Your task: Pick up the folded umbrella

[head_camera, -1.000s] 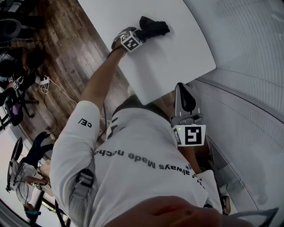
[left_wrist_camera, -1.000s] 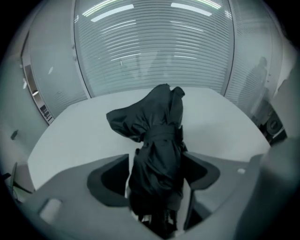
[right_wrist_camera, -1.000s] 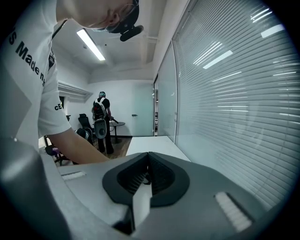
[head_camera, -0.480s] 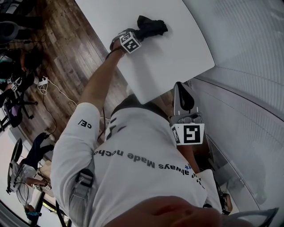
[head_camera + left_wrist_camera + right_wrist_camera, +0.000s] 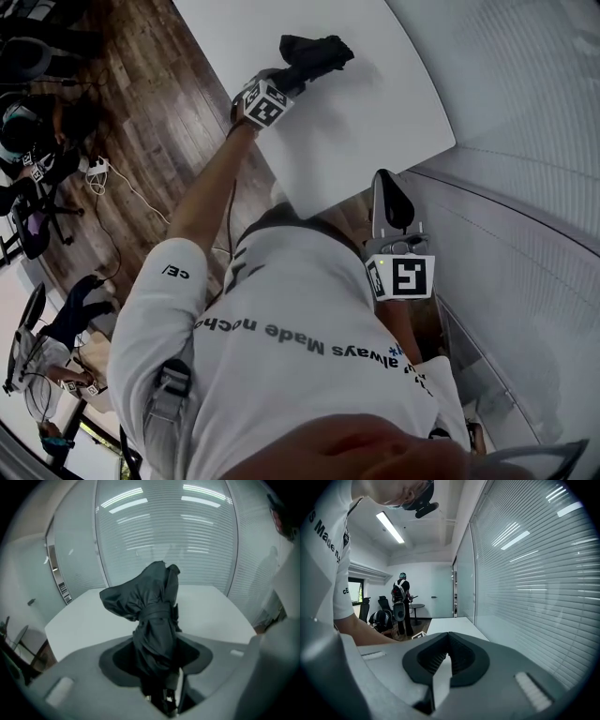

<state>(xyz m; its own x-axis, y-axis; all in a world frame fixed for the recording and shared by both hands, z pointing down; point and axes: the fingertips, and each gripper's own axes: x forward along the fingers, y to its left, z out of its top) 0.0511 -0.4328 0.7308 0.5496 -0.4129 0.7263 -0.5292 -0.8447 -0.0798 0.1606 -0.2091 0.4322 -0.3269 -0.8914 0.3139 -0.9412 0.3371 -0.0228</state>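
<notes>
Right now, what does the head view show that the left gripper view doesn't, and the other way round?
Only the head view: the right gripper, shut, beside the white table, and the person's outstretched left arm. Only the left gripper view: the strap wrapped round the folded umbrella. Both: the left gripper, its fingers closing on the umbrella above the table.

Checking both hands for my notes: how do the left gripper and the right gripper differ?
The left gripper has jaws closing on the folded umbrella between them; the right gripper has jaws meeting on nothing. The left gripper reaches out over the white table; the right gripper hangs near the person's body, by the table's edge. Both carry marker cubes.
</notes>
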